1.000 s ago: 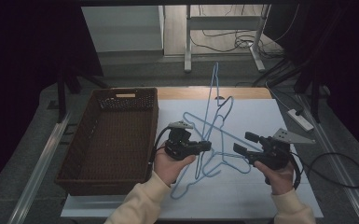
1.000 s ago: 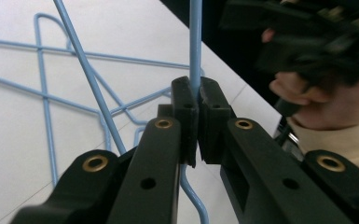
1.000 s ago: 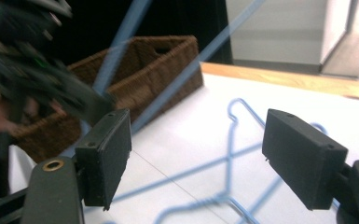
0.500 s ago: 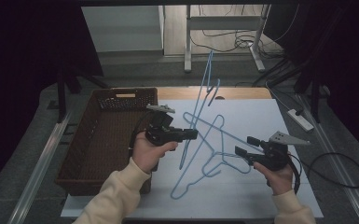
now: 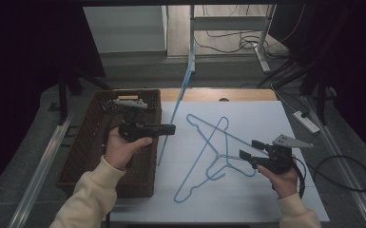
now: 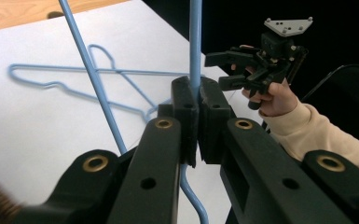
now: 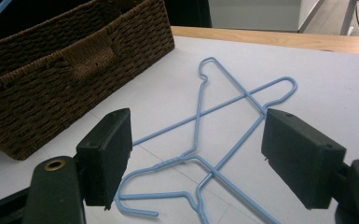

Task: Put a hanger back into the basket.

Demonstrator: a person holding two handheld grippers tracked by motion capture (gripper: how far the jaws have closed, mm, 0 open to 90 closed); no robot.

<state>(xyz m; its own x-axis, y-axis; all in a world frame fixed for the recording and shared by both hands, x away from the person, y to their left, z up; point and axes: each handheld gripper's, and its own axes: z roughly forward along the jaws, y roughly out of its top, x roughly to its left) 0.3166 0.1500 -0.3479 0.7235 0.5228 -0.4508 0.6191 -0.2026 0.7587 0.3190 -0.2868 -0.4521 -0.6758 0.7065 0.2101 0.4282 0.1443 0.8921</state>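
My left gripper point(image 5: 172, 129) is shut on a thin blue wire hanger point(image 5: 164, 145) and holds it raised and steeply tilted beside the woven basket point(image 5: 78, 152). In the left gripper view the pads point(image 6: 186, 100) pinch the hanger's wire point(image 6: 195, 42). Two more blue hangers point(image 5: 218, 130) lie crossed on the white sheet point(image 5: 266, 118). My right gripper point(image 5: 248, 148) hovers open at their right side, with nothing between its pads. In the right gripper view these hangers point(image 7: 198, 114) lie below the open gripper point(image 7: 205, 156), with the basket point(image 7: 51, 88) at the left.
The brown basket fills the table's left side, its near rim close to my left forearm. A wooden table edge point(image 5: 228, 95) runs behind the sheet. A power strip point(image 5: 304, 121) and cables lie on the floor at the right. A metal rail point(image 5: 43, 161) runs along the left.
My left hand has carried the held hanger up and to the left, from over the crossed hangers to the basket's right rim. The right gripper has hardly shifted.
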